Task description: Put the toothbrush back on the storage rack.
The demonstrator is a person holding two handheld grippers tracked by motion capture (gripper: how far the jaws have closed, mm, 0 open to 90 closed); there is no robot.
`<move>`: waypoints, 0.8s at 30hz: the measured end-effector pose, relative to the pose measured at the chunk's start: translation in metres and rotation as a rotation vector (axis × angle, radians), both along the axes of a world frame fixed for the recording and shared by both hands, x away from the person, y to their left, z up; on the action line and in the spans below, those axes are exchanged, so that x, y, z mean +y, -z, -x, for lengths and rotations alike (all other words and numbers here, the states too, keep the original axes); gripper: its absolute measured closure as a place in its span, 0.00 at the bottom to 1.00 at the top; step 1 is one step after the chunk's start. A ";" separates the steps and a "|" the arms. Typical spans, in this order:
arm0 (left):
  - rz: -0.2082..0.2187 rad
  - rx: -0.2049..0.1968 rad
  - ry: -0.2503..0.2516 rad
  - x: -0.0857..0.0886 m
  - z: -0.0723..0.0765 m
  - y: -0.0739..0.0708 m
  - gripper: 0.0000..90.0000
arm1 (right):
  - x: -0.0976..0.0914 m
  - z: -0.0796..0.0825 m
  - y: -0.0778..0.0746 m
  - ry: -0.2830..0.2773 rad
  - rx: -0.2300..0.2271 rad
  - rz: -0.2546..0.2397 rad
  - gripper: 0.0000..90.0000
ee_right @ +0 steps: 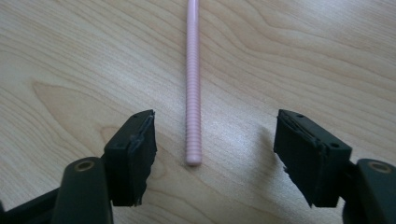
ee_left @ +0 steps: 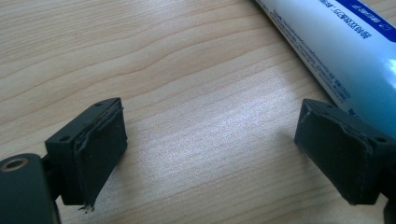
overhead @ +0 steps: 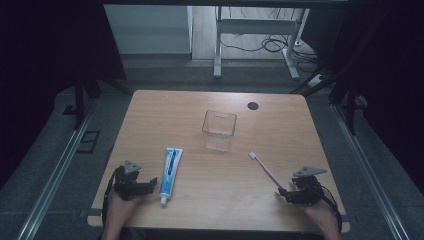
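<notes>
Toothbrush point(overhead: 264, 167): we see a slim pink handle with a white head; in the right gripper view point(ee_right: 193, 88) the handle is ribbed along its lower stretch and ends in a rounded tip.
Where the toothbrush lies: flat on the surface, right of centre, slanting from its head near the clear container down to its handle end at the right gripper point(overhead: 283, 193).
Right gripper: its jaws stand apart on either side of the handle end, well clear of it on both sides point(ee_right: 210, 149); we see nothing pressed between them.
Toothpaste tube point(overhead: 170, 175): white and blue with small print, cap end toward the person, lying flat left of centre; in the left gripper view point(ee_left: 336, 51) its body runs past the far jaw.
Left gripper point(overhead: 150, 183): we see its jaws spread wide over bare wood point(ee_left: 210, 154), holding nothing, just beside the tube's lower end.
Clear container point(overhead: 219, 130): a see-through square box, upright near the middle of the surface.
Surface point(overhead: 280, 125): light wood grain, rounded corners, with a dark round hole point(overhead: 253, 106) near the far edge.
Room: dim, dark at both sides; we see a grey floor, metal rails along each flank, a white table frame point(overhead: 260, 40) beyond, and cables point(overhead: 265, 46) on the floor behind it.
</notes>
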State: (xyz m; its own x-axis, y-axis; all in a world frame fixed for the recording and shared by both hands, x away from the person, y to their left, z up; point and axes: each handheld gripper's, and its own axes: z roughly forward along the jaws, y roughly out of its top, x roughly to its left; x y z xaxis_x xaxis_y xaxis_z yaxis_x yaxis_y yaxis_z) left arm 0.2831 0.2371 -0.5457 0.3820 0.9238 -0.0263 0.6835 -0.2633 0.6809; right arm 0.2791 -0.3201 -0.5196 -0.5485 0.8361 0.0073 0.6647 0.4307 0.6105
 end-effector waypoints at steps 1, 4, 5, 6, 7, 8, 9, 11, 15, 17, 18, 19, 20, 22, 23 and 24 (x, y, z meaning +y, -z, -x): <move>0.000 0.000 0.000 0.000 0.000 0.000 0.10 | 0.000 0.000 0.000 0.000 0.000 0.000 0.34; 0.000 0.000 0.000 0.000 0.000 0.000 0.10 | -0.001 -0.003 -0.003 0.001 0.003 -0.013 0.39; -0.001 0.000 0.001 0.000 0.000 0.000 0.10 | -0.002 -0.004 -0.005 0.001 0.012 -0.022 0.40; -0.001 0.001 0.001 0.000 0.000 0.000 0.10 | -0.002 -0.005 -0.006 0.000 0.016 -0.025 0.41; -0.001 0.000 0.000 0.000 0.000 0.000 0.10 | -0.001 -0.006 -0.007 0.000 0.022 -0.029 0.42; -0.001 0.000 0.000 0.000 0.000 0.000 0.10 | -0.001 -0.007 -0.008 -0.009 0.025 -0.033 0.43; -0.001 0.001 0.001 0.000 0.000 0.000 0.10 | -0.001 -0.007 -0.009 -0.012 0.029 -0.036 0.43; -0.001 0.000 0.001 0.000 0.000 0.000 0.10 | 0.000 -0.009 -0.012 -0.025 0.037 -0.033 0.45; -0.001 0.001 0.001 0.000 0.000 0.000 0.10 | 0.002 -0.015 -0.016 -0.038 0.057 -0.033 0.49; -0.001 0.001 0.001 0.000 0.000 0.000 0.10 | 0.003 -0.017 -0.017 -0.043 0.066 -0.032 0.50; -0.001 0.001 0.001 0.000 0.000 0.000 0.10 | 0.004 -0.019 -0.017 -0.045 0.072 -0.029 0.50; -0.001 0.001 0.001 0.000 0.000 0.000 0.10 | 0.005 -0.022 -0.018 -0.057 0.084 -0.021 0.50; -0.001 0.001 0.001 0.000 0.000 0.000 0.10 | 0.005 -0.022 -0.018 -0.057 0.084 -0.021 0.50; -0.001 0.001 0.000 0.000 0.000 0.000 0.10 | 0.006 -0.024 -0.019 -0.063 0.099 -0.017 0.50; 0.000 0.001 0.000 0.000 0.000 0.000 0.10 | 0.007 -0.026 -0.019 -0.064 0.110 -0.020 0.50; 0.000 0.001 0.000 0.000 0.000 0.000 0.10 | 0.007 -0.029 -0.020 -0.069 0.123 -0.013 0.50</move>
